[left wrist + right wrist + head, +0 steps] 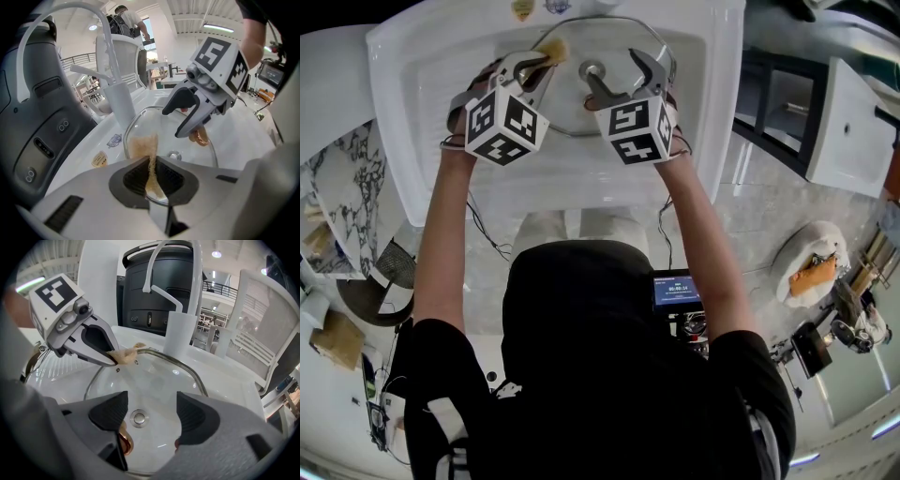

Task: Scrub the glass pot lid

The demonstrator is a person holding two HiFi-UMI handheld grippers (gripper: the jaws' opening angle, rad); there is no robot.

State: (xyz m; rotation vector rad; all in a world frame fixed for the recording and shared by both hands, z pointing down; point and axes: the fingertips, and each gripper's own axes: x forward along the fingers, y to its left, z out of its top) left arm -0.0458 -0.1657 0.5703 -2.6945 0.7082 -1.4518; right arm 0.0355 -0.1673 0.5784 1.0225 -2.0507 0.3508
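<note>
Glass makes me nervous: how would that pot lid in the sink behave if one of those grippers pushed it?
Likely stiff yet breakable: the glass pot lid is clear with a metal rim. It could slide or rock, resting in the smooth white sink while the tan pad touches near its edge.

- Left forearm (448,234) and right forearm (705,244): both bare, stretched forward and roughly parallel; elbows near the torso
- Left hand-held gripper (546,58): held at the end of the left arm, marker cube facing up; jaws closed on a tan pad (151,168), which stands pinched between the ribbed pads
- Right hand-held gripper (619,80): level with the left unit and close beside it, tips angled towards it; jaws apart, with a clear gap between the two ribbed pads
</note>
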